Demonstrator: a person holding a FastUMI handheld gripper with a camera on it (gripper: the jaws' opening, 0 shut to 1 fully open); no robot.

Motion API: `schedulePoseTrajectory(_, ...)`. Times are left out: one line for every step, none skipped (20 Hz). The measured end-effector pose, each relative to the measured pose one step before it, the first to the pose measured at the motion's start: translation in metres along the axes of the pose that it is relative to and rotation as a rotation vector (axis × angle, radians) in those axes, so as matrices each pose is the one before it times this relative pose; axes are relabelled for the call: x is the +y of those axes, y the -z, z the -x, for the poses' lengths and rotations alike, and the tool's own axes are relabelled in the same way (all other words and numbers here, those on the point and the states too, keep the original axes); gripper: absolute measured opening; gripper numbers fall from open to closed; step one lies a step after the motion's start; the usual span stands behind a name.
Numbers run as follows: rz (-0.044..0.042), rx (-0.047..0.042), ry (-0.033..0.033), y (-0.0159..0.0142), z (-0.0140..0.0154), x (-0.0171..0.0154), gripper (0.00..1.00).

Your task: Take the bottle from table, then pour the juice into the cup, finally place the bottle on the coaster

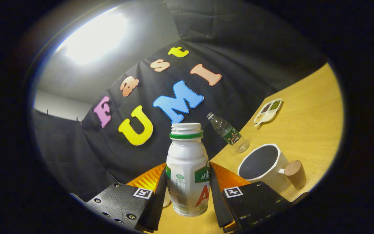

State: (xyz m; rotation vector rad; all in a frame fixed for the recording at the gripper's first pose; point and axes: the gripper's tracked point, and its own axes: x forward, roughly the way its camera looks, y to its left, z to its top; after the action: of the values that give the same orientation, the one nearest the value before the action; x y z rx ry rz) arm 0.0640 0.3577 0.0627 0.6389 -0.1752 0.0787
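- Jaws clenched on the capless white bottle (pixel 188 169), both sides pressing its body.
- Cup (pixel 265 167) just right of the bottle, on the surface (pixel 307 130).
- Clear water bottle (pixel 228 132) beyond it.

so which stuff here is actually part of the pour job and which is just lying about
Part of the job:
- white juice bottle, cap off, clamped between the claw fingers
- white cup with a wooden handle, on the table beside the bottle

Just lying about:
- clear water bottle, beyond the cup
- divided snack dish, farther back on the table
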Motion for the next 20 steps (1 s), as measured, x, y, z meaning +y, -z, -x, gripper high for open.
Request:
schedulePoseTrajectory(0.07780,0.00795,0.01428,0.00095,-0.00156,0.00315,0.65)
schedulePoseTrajectory(0.06500,0.00421,0.00417,0.00058,-0.00235,0.00463,0.65)
schedulePoseTrajectory(0.04993,0.00493,-0.00584,0.00074,-0.00325,0.00713,0.65)
schedulePoseTrajectory(0.02964,0.00835,-0.00176,0.00251,-0.00204,0.00498,0.65)
schedulePoseTrajectory(0.02426,0.00679,-0.00266,0.00243,-0.00090,0.00424,0.65)
schedulePoseTrajectory(0.02434,0.00706,0.00095,0.00199,-0.00197,0.00314,0.65)
schedulePoseTrajectory(0.03939,0.00757,0.01009,0.00144,-0.00150,0.00073,0.65)
schedulePoseTrajectory(0.04892,0.00753,0.01920,0.00281,-0.00166,-0.00351,0.65)
schedulePoseTrajectory(0.05640,0.00505,0.02295,0.00051,-0.00153,-0.00226,0.65)
schedulePoseTrajectory(0.05030,0.00603,0.01671,0.00146,-0.00252,-0.00115,0.65)
schedulePoseTrajectory(0.04015,0.00760,0.01140,0.00109,-0.00207,-0.00067,0.65)
schedulePoseTrajectory(0.02464,0.00433,0.00595,0.00074,-0.00194,0.00062,0.65)
schedulePoseTrajectory(0.01950,0.00683,0.00516,0.00084,-0.00216,0.00074,0.65)
schedulePoseTrajectory(0.01515,0.00902,0.01455,0.00294,-0.00261,-0.00254,0.65)
schedulePoseTrajectory(0.01902,0.01242,0.00589,0.00218,-0.00261,-0.00043,0.65)
schedulePoseTrajectory(0.02218,0.01487,0.00621,0.00427,-0.00328,-0.00087,0.65)
schedulePoseTrajectory(0.02571,0.00759,-0.00020,0.00196,-0.00274,0.00086,0.65)
schedulePoseTrajectory(0.01871,0.00236,-0.00520,0.00005,-0.00238,0.00299,0.65)
schedulePoseTrajectory(0.01471,0.00106,-0.00734,0.00040,-0.00223,0.00349,0.65)
schedulePoseTrajectory(0.00621,-0.00583,-0.01566,0.00046,-0.00335,0.00465,0.65)
